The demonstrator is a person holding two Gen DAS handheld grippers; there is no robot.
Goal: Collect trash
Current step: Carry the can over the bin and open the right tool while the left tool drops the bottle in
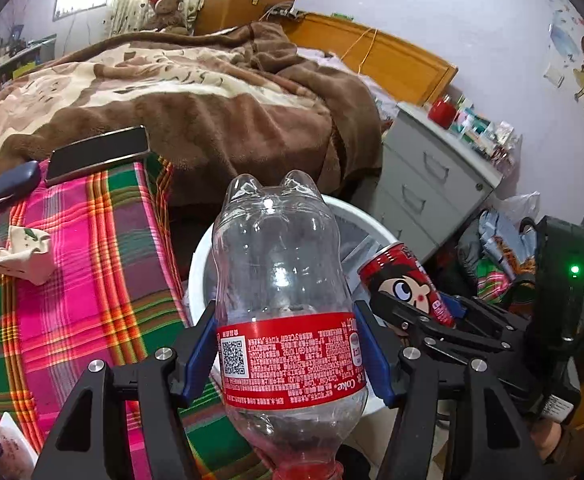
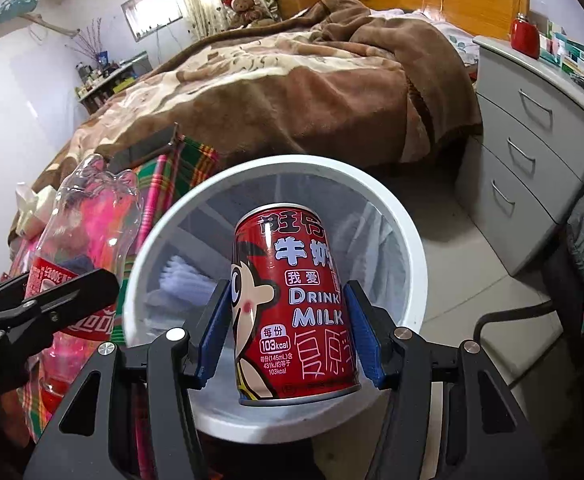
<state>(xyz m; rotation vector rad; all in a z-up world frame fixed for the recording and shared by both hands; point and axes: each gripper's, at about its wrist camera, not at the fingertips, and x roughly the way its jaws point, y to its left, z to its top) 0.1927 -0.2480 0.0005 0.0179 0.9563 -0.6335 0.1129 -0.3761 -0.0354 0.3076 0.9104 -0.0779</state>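
A bedroom is seen from two cameras, each looking along a hand-held gripper. In the left wrist view, the left gripper (image 1: 287, 350) is closed on an empty clear plastic cola bottle (image 1: 281, 292), held upside down with its red cap toward the camera; the blue pads (image 1: 199, 354) are pressed against the red label on both sides. In the right wrist view, the right gripper (image 2: 287, 336) is clamped on a small red milk can (image 2: 292, 304), held upright by its sides.

A white round trash bin (image 2: 412, 248), lined with a thin clear bag, stands on the floor beside the bed (image 2: 292, 92). The can is held directly over the bin's mouth. The bottle is held beside it, toward the bin's near-left rim and partly over the plaid bedcover (image 1: 91, 264).

The carry appears nearly finished, with release judged to be next. Several risks can be foreseen. The bottle could be dropped on the rim or the bedcover if let go where it is. The two grippers are close together and could be knocked against each other. The light bin could be tipped by a bump. A crumpled tissue (image 1: 15, 256) on the bedcover has not yet been collected.
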